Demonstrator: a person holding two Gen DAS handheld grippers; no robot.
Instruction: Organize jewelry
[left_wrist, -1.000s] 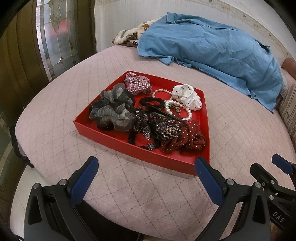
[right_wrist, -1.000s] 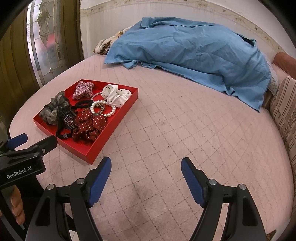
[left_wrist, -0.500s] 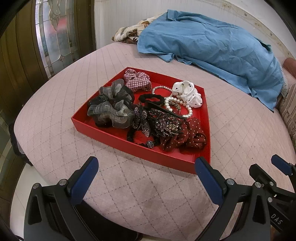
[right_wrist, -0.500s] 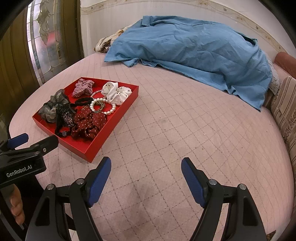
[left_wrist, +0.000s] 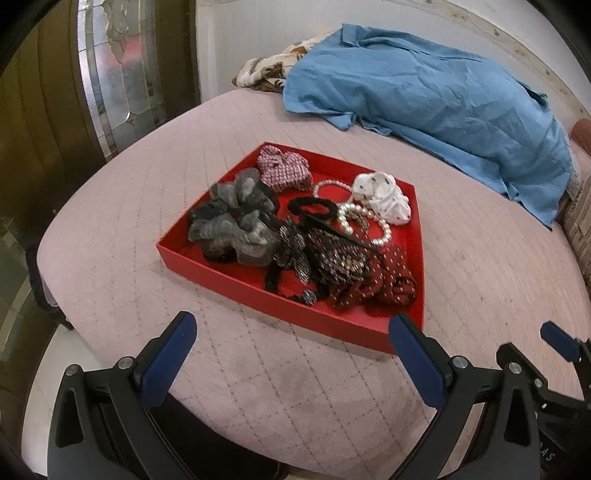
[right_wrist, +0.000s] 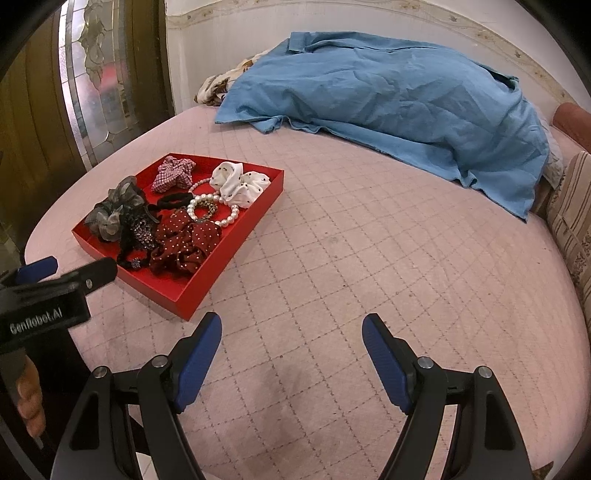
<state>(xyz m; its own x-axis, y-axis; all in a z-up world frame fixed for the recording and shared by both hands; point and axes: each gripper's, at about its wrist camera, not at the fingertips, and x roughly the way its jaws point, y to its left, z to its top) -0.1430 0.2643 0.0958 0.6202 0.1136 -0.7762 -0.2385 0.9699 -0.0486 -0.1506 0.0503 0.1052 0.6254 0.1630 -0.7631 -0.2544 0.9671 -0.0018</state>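
Note:
A red tray (left_wrist: 221, 275) lies on the pink quilted bed, also in the right wrist view (right_wrist: 229, 254). It holds a grey scrunchie (left_wrist: 232, 225), a pink checked scrunchie (left_wrist: 282, 171), a white dotted scrunchie (left_wrist: 382, 197), a dark red dotted scrunchie (left_wrist: 380, 286), pearl bracelets (left_wrist: 364, 221), a black hair tie (left_wrist: 312, 206) and dark beaded pieces (left_wrist: 328, 258). My left gripper (left_wrist: 291, 332) is open and empty, just in front of the tray's near edge. My right gripper (right_wrist: 291, 332) is open and empty over bare quilt, right of the tray.
A blue cloth (right_wrist: 388, 99) is heaped at the back of the bed, over a patterned fabric (left_wrist: 266, 72). A wooden door with leaded glass (left_wrist: 122, 74) stands at the left. Striped cushions (right_wrist: 569, 221) line the right edge. The bed's near edge (left_wrist: 55, 295) drops to the floor.
The left gripper's view has shifted a little, so the tray sits slightly farther and to the right. The right gripper has moved a little closer to the tray. Both stay open.

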